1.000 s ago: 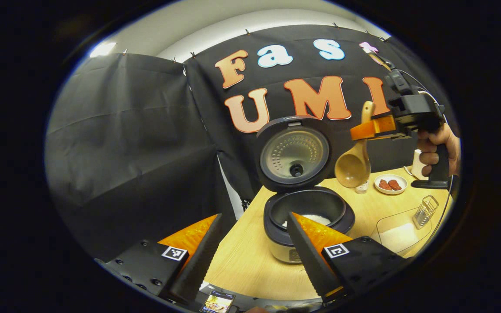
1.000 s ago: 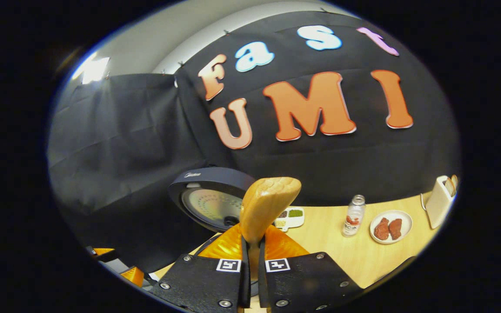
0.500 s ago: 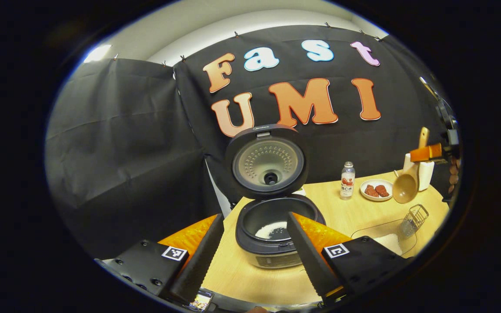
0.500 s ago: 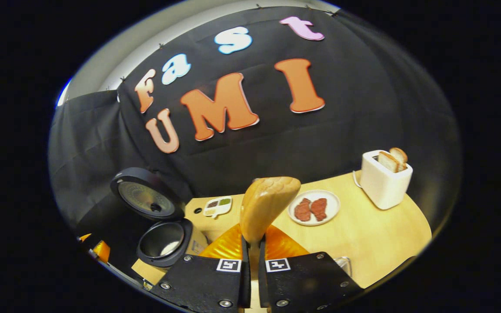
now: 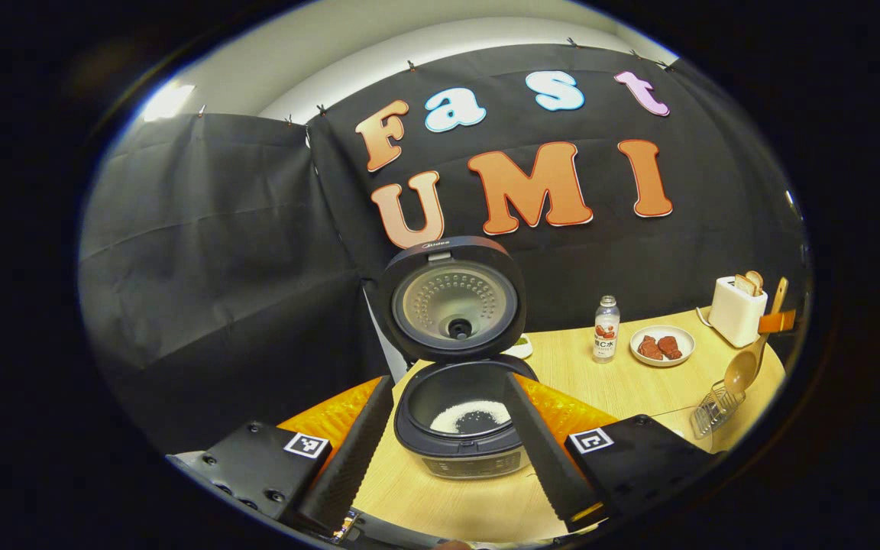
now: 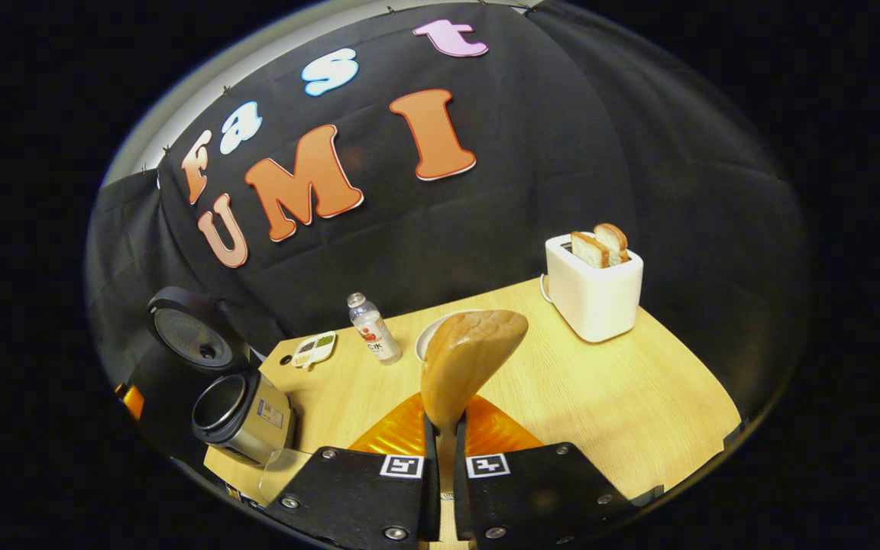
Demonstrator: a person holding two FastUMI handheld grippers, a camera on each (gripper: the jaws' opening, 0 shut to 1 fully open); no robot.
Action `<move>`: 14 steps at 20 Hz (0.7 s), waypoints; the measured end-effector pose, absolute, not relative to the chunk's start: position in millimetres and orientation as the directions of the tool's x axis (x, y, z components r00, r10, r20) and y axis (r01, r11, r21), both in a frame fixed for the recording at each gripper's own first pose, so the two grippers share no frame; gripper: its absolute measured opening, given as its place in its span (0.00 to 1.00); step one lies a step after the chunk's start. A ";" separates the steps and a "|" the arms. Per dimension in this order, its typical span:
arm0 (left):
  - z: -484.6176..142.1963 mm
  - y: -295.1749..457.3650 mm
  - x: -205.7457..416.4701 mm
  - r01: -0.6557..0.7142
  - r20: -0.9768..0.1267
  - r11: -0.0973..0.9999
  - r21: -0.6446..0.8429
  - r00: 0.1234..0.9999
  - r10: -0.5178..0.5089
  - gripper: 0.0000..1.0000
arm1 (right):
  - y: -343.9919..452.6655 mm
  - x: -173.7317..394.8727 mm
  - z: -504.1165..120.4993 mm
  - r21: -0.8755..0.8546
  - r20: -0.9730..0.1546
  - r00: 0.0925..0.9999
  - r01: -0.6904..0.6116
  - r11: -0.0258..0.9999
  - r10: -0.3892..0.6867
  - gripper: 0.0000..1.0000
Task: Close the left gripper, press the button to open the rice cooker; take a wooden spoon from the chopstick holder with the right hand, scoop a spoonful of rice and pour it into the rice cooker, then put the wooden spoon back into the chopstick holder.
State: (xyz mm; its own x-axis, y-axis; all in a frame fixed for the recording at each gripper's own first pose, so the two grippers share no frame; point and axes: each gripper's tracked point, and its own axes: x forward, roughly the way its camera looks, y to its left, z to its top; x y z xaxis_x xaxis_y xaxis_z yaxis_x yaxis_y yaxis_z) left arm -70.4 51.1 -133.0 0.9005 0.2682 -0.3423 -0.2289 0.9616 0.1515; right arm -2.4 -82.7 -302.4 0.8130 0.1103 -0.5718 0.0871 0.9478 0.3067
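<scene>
Right gripper view had my right fingers (image 6: 440, 451) pinched on the spoon (image 6: 467, 363), its bowl standing up just ahead of them over the wooden surface (image 6: 638, 397). From the left gripper view the same spoon (image 5: 742, 370) hung bowl-down at the far right, just above the wire holder (image 5: 711, 409), with its handle rising to the right gripper (image 5: 778, 321) that clamped it.

My left fingers (image 5: 440, 451) were spread wide, holding nothing, and between them sat the cooker (image 5: 459, 428) with its lid (image 5: 451, 298) swung up and upright. White rice (image 5: 470, 416) lay in the bottom of the pot, dark in the middle. In the right gripper view the cooker (image 6: 245, 412) stood off at the lower left, lid (image 6: 188, 328) raised behind it.

Farther back on the surface stood a bottle (image 5: 604, 328), a plate (image 5: 661, 345) with two reddish pieces just beside it, and a white toaster (image 5: 736, 309) with bread sticking out. A small divided dish (image 6: 314, 349) lay near the bottle (image 6: 373, 338).
</scene>
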 end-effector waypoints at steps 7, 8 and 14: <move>-119.6 51.9 -75.7 -0.268 -0.338 0.947 0.178 0.887 0.314 1.00 | -76.3 -10.9 -356.0 0.318 -0.642 0.755 0.105 0.942 0.132 0.06; -117.6 54.7 -69.9 -0.268 -0.336 0.947 0.179 0.888 0.315 0.98 | -75.3 -13.1 -364.5 0.311 -0.654 0.746 0.114 0.944 0.125 0.07; -50.3 97.8 42.9 -0.269 -0.287 0.963 0.018 0.921 0.263 0.93 | -73.6 -19.2 -383.9 0.286 -0.739 0.664 0.162 0.945 0.110 0.14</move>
